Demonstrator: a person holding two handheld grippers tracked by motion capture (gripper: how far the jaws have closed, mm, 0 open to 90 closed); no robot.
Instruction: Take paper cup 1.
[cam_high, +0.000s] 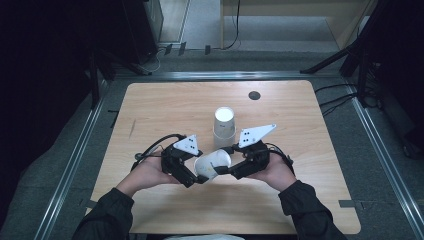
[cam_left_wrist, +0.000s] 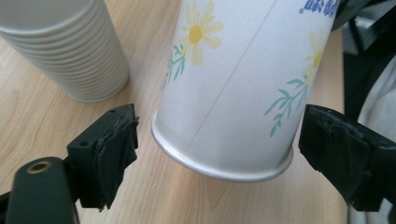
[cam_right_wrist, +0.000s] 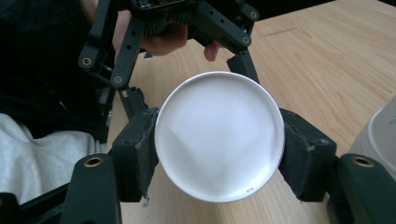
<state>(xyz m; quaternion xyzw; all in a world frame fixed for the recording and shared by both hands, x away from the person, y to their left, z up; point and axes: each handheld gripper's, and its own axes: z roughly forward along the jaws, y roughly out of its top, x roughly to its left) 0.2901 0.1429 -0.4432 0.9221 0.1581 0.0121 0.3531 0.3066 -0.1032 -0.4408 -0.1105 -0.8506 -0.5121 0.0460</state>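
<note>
Black pads of the right gripper (cam_right_wrist: 219, 154) are clamping the base end of a daisy-printed paper cup (cam_right_wrist: 219, 135), holding it on its side above the wooden table (cam_high: 310, 200). Opposite, the left gripper (cam_left_wrist: 219, 154) is standing released, its pads clear of the cup's rim. Just behind, a stack of paper cups (cam_high: 224, 125) is standing upright.

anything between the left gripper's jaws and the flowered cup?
Nothing: left gripper view shows bare gaps on both sides of the flowered cup, with table wood behind.
</note>
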